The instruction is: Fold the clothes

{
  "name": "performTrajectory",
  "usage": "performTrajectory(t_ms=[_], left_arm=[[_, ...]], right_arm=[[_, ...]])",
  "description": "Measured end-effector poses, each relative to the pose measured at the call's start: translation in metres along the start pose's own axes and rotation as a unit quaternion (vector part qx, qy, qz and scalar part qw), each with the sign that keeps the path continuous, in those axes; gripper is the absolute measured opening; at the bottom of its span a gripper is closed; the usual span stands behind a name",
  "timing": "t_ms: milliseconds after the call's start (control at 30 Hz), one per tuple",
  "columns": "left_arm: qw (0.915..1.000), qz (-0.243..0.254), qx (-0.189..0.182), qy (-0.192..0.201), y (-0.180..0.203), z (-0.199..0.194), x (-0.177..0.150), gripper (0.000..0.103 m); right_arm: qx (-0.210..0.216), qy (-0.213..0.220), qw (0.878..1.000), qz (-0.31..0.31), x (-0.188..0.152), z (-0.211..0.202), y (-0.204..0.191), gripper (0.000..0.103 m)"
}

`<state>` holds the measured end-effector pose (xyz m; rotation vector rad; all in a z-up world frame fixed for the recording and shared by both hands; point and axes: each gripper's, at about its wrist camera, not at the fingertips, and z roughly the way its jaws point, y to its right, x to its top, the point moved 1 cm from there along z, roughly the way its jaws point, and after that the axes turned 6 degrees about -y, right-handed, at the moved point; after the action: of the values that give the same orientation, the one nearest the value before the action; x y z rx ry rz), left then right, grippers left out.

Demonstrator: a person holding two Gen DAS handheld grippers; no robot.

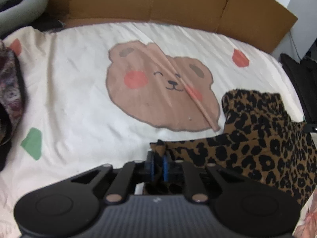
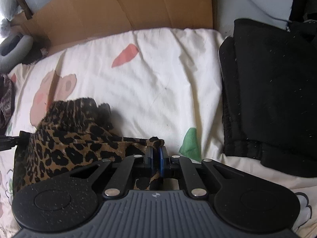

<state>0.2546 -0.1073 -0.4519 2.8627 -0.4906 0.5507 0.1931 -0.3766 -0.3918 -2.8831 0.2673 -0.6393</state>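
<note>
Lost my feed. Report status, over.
Left gripper and right gripper both shut on leopard-print garment. Garment bunched on bear-print sheet. Black folded clothes lie right.

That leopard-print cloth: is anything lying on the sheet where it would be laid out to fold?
Nothing visible blocks it. Both tools, left and right, already pinch the leopard-print cloth, and the bear sheet ahead lies bare. The black pile sits off at the right edge, and a patterned garment at the left edge.
</note>
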Motion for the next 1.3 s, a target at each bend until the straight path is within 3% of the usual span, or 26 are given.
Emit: performTrajectory(t_ms=[200, 467, 633, 1000, 1300], left_arm=[[0.9993, -0.003, 0.002, 0.038, -0.001, -0.042, 0.004, 0.009], [0.9934, 0.033, 0.032, 0.106, 0.023, -0.088, 0.016, 0.009], [0.9916, 0.027, 0.021, 0.125, 0.025, -0.102, 0.033, 0.009], [0.9923, 0.024, 0.033, 0.117, 0.019, -0.076, 0.054, 0.009], [0.9957, 0.02, 0.043, 0.08, 0.01, -0.032, 0.06, 0.009]], right_arm=[[0.005, 0.027, 1.0, 0.007, -0.003, -0.03, -0.001, 0.004], [0.009, 0.058, 0.998, 0.023, -0.005, -0.066, -0.003, 0.004], [0.008, 0.073, 0.997, 0.032, 0.0, -0.076, 0.0, 0.004], [-0.003, 0.069, 0.997, 0.028, 0.026, -0.061, -0.001, 0.004], [-0.007, 0.018, 0.999, 0.04, 0.044, -0.01, 0.008, 0.004]])
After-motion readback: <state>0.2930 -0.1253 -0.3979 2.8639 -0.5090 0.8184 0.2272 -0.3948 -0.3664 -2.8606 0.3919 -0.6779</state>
